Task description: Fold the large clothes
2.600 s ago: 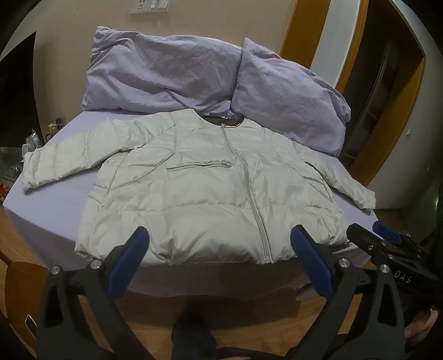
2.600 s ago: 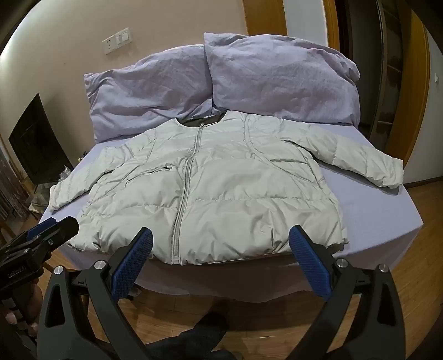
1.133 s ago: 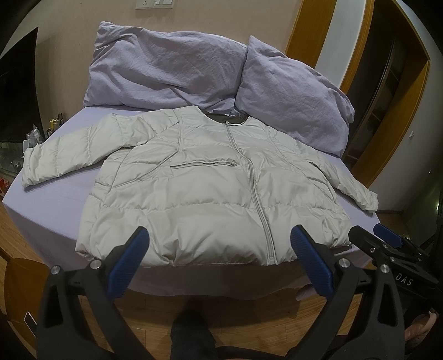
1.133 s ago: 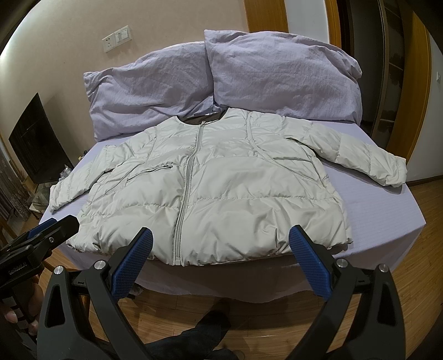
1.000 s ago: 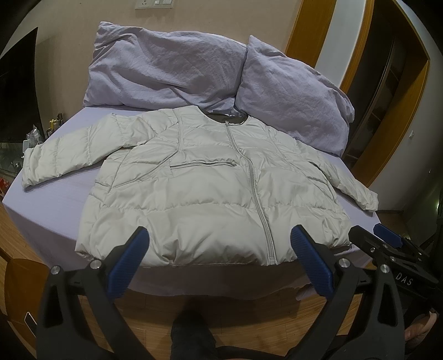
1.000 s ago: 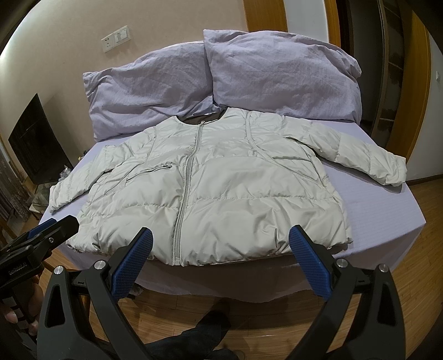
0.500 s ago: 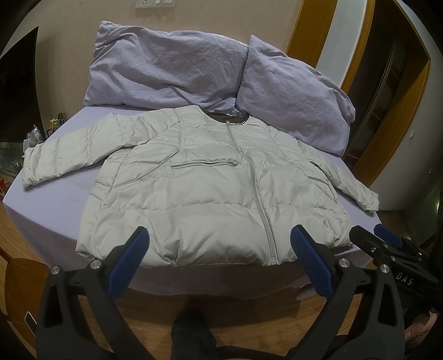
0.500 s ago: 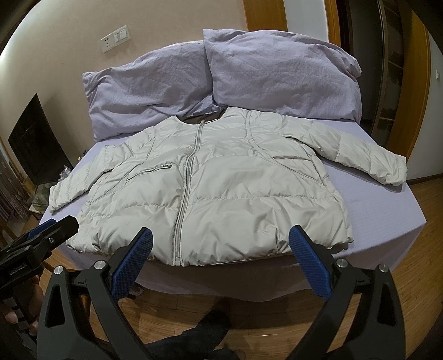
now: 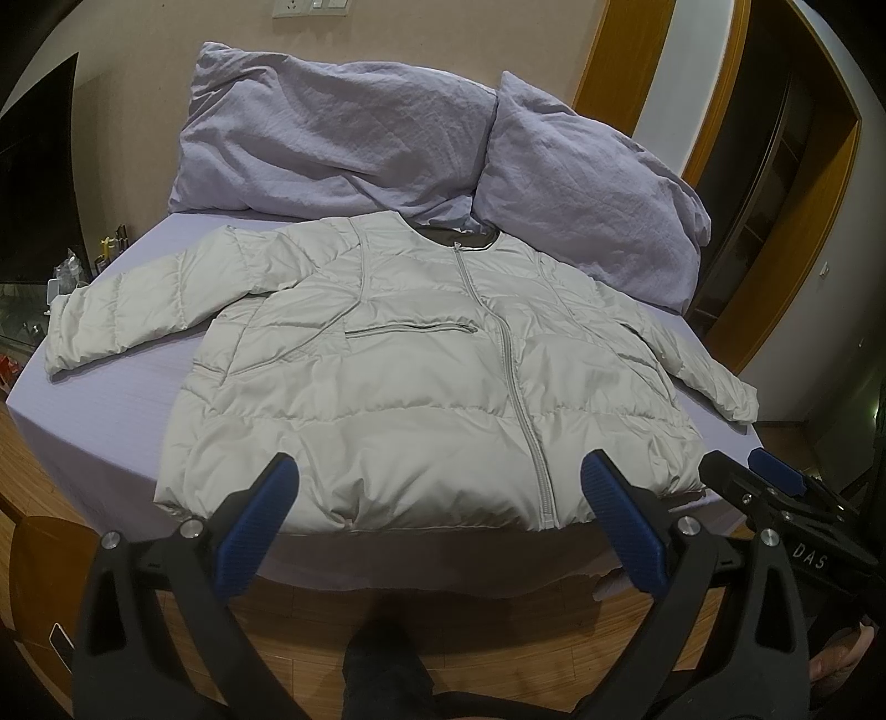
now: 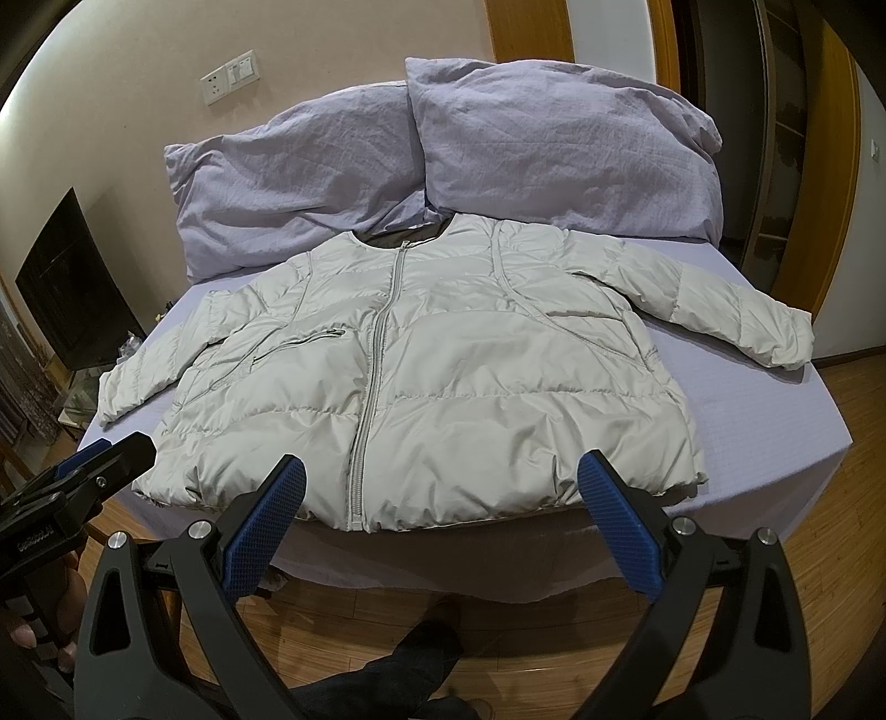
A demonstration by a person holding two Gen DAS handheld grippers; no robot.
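From the left wrist camera, the left tongs hang in the air just short of the foot of the bed, their two blue-padded fingers spread wide apart with nothing between them. Beyond them the jacket, a pale grey puffy one, lies flat and face up on the lilac sheet, zipped shut, its hem along the near edge of the bed and its collar toward the far end. One sleeve stretches out to the left across the sheet; the other sleeve runs down to the right edge. Two lilac pillows lean against the wall behind the collar. A wall socket sits above them. At the right of this view the right tongs poke in, near the jacket's right hem corner but apart from it. A wooden floor shows below, with a dark trouser leg at the bottom middle.

From the right wrist camera, the right tongs likewise hover before the bed's near edge, fingers wide apart and holding nothing. The jacket fills the middle of the bed, its zipper running down just left of centre. The left tongs reach in from the lower left, close to the hem corner, not touching it. A wooden door frame stands at the right.
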